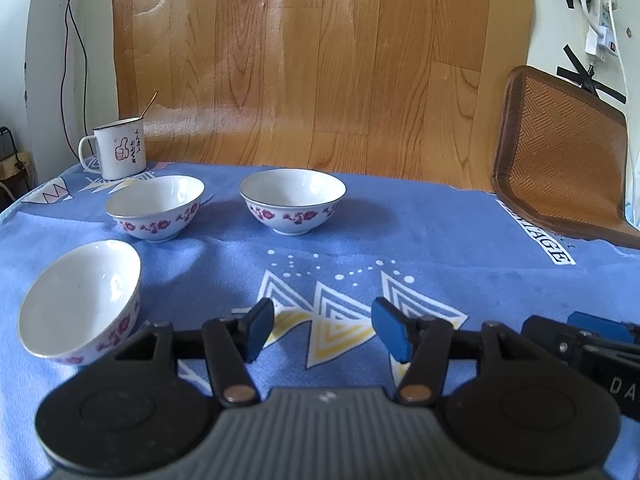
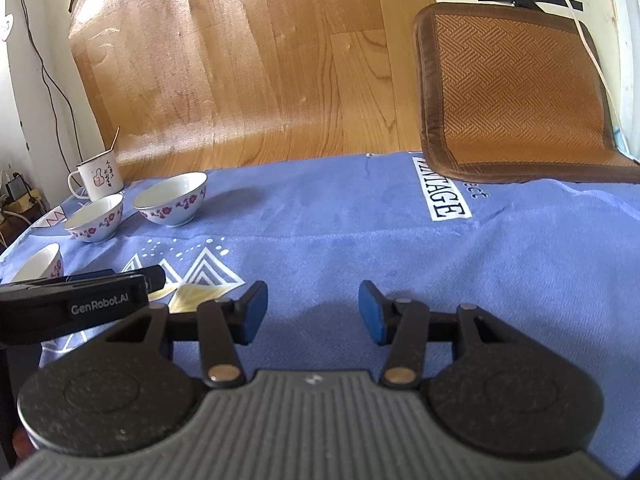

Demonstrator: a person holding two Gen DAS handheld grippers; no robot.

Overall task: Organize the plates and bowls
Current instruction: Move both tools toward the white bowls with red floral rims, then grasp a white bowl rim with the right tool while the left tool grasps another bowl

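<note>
From the left wrist camera I see my left claw [image 1: 322, 330] released, its blue pads [image 1: 259, 330] standing apart over the blue patterned cloth [image 1: 440, 240] that covers the surface, with nothing between them. Three white bowls with a red flower band sit ahead and to the left. The nearest bowl [image 1: 80, 300] is tilted, its mouth turned toward me, just beside the claw's left linkage. Behind it stands the middle bowl [image 1: 154, 208], leaning slightly, and to its right the far bowl [image 1: 293, 200] stands upright, apart from the others. A white enamel mug [image 1: 118, 152] with a thumbs-up drawing and a thin stick poking out of it stands at the back left corner, close behind the middle bowl. A woven brown mat [image 1: 560, 160] lies at the far right edge. At the lower right edge the other claw's black body shows.

From the right wrist camera, my right claw [image 2: 313, 312] is also released, pads parted over bare cloth, gripping nothing. The left claw [image 2: 120, 280] reaches in from the left edge, its opening hidden here. The three bowls cluster at the far left: nearest bowl [image 2: 44, 262] partly behind that claw, middle bowl [image 2: 96, 218], far bowl [image 2: 172, 200], with the mug [image 2: 100, 180] behind them. The mat [image 2: 516, 92] lies at the upper right, overlapping the cloth's far edge by a "VINTAGE" label [image 2: 444, 196].
</note>
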